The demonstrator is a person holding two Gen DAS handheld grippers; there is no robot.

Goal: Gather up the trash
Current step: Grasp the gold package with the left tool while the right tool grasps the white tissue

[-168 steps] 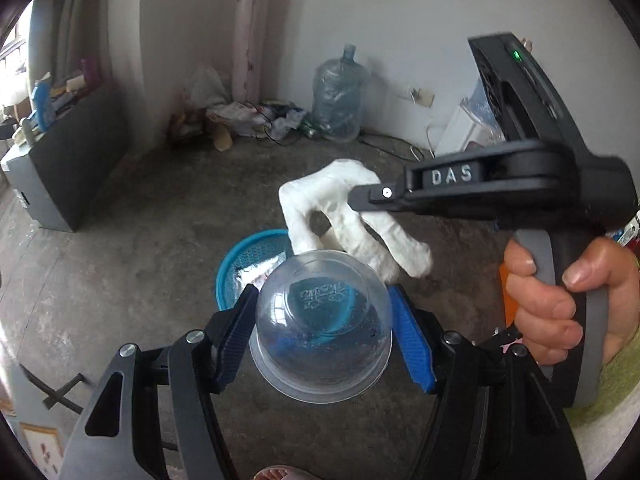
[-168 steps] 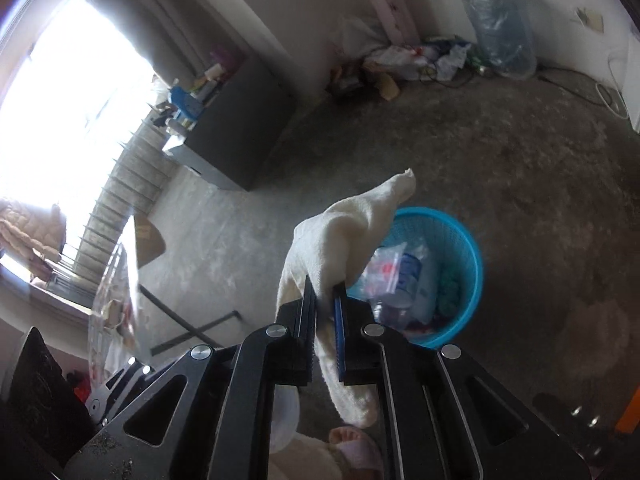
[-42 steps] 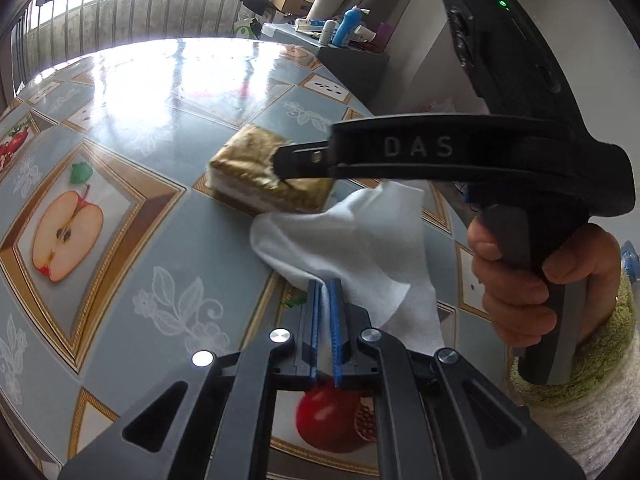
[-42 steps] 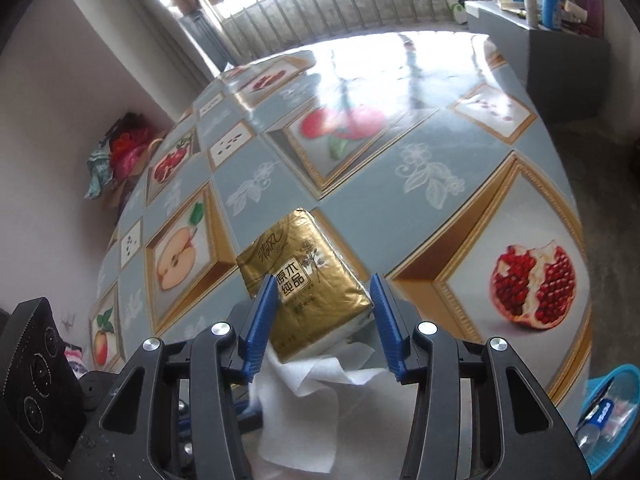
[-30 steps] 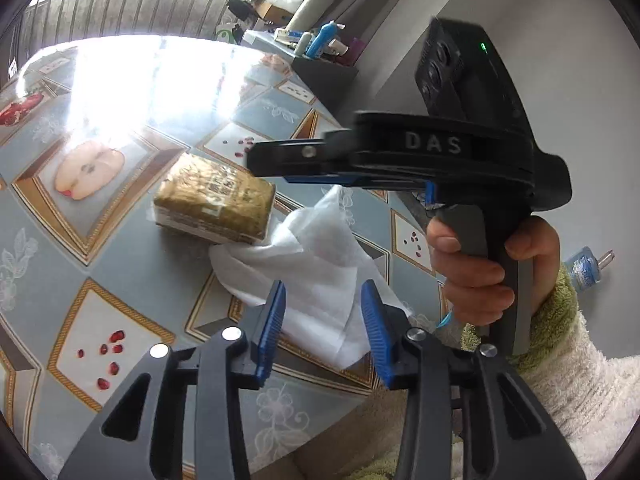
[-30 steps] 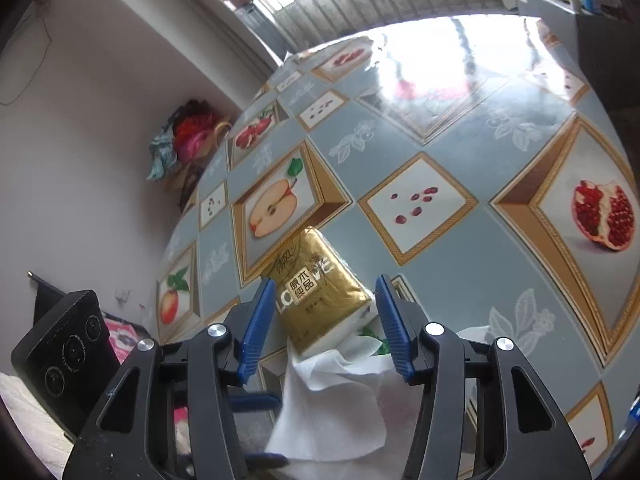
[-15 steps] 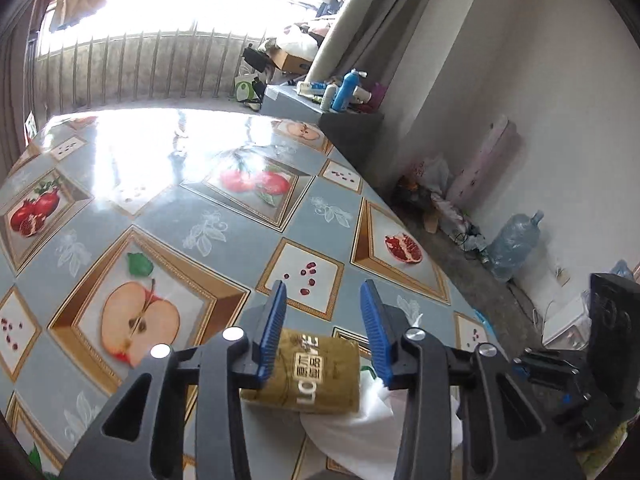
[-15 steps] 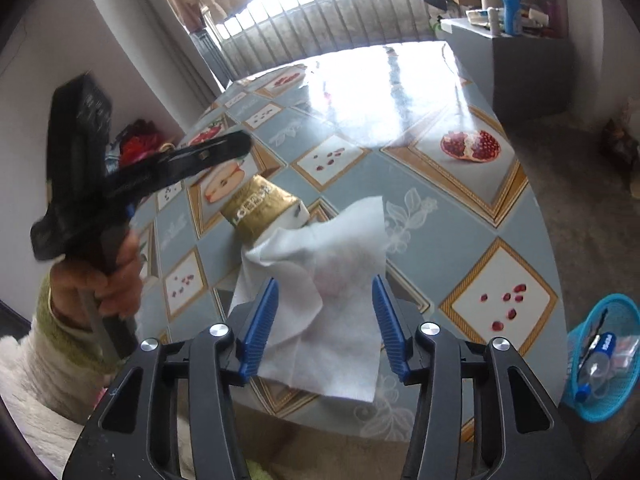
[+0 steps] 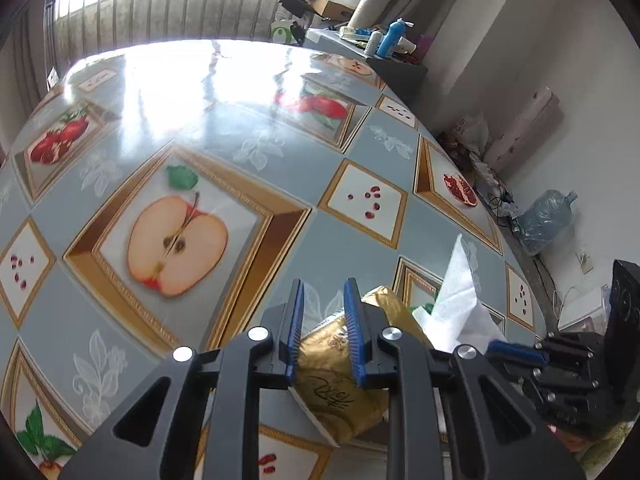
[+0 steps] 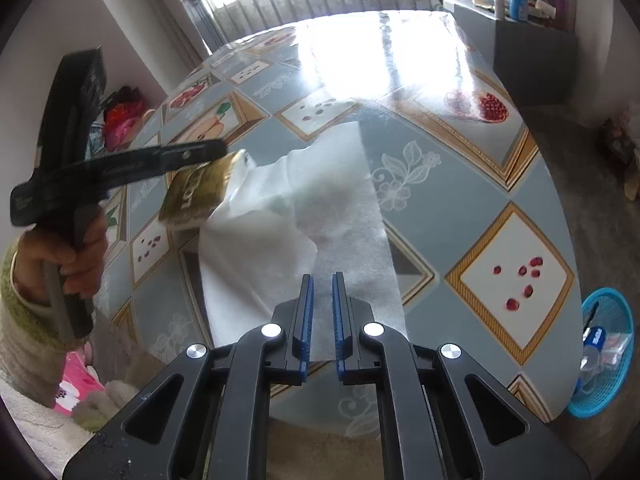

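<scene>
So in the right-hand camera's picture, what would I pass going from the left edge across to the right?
The person's hand gripping the left gripper → gold tissue pack → white tissue sheet → pomegranate-seed picture on the tablecloth → blue trash basket on the floor.

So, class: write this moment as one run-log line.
left gripper: closing, over gold tissue pack | right gripper: closing over white tissue | table | blue bin: on floor
</scene>
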